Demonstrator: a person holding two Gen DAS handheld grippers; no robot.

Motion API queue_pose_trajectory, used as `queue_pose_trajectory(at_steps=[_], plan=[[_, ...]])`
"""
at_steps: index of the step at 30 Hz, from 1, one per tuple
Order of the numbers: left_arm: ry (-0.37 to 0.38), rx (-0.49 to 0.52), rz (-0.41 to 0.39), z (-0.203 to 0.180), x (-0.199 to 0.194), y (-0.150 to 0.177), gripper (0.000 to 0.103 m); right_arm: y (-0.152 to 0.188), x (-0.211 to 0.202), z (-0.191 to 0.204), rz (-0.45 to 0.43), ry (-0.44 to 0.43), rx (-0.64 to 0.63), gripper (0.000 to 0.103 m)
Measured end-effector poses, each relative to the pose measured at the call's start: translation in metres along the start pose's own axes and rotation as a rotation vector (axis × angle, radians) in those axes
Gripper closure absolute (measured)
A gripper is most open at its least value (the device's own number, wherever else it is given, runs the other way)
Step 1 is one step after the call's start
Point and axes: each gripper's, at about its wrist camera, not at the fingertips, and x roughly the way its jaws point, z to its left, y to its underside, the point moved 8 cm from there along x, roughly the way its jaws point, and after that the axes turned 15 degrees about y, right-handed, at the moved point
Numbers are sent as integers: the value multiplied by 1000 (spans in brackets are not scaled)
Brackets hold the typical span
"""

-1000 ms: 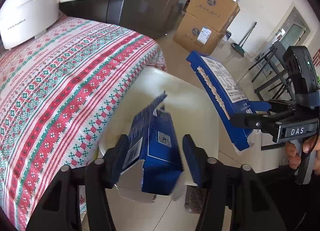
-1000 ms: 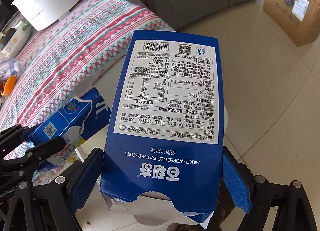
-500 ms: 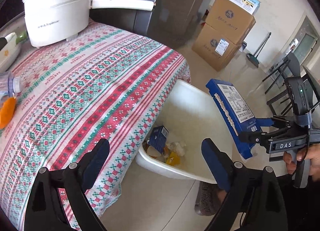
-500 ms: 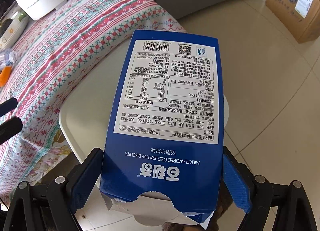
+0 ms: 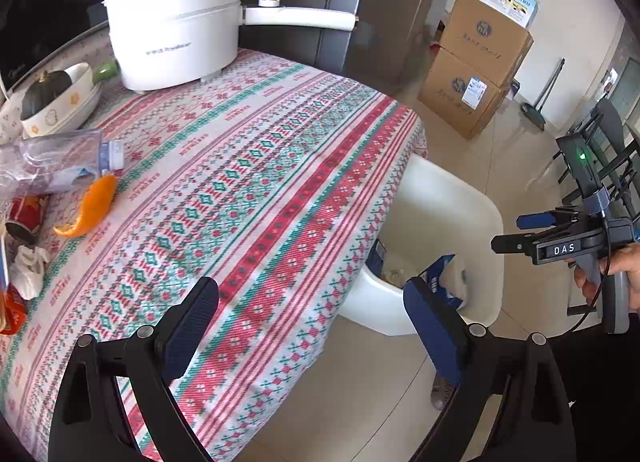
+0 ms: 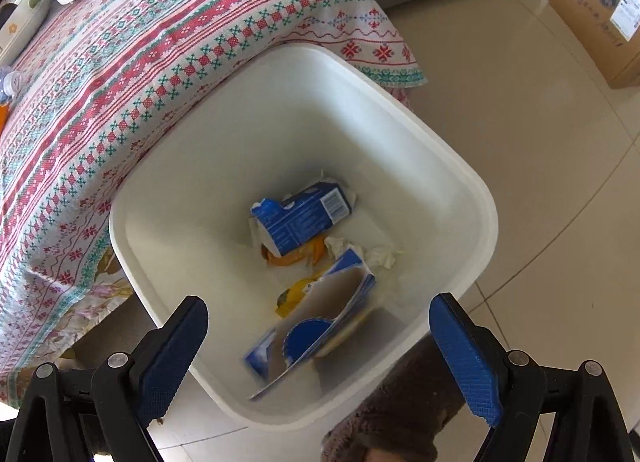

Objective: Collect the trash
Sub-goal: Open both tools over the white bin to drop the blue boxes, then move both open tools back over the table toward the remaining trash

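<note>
Right wrist: bin beside tablecloth; tongs spread.

Home kitchen or dining corner, patterned tablecloth as landmark, white electric pot on its far end, steel fridge behind, cardboard boxes on tiled floor beyond

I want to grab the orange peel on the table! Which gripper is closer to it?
Left. The left gripper hovers over the tablecloth, the orange peel ahead to its left. The right gripper is off the table, above the white bin.
</note>
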Motion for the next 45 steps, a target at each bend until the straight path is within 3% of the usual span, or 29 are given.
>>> queue_pose_trajectory(at_steps=[15,27,33,38,42,45], plan=[[-128,-103,-54,70,-78,35,7,-20,-37,54,-53,-74,-36,9],[-228,-300,-142,138,-143,61,7,-41,-65,123,-105,-137,-78,9],[-298,-396,-130,178,-162,62,7,-51,-73,148,-118,-164,-89,9],[-350,-450,-223,210,-173,53,7,-61,-72,167,-116,-170,-88,9],[-412,-464,-344,237,-166,69,7,-70,-71,187,-114,-183,-76,9],[-409,-484,-362,257,-151,83,8,-73,-69,205,-108,-197,-76,9]])
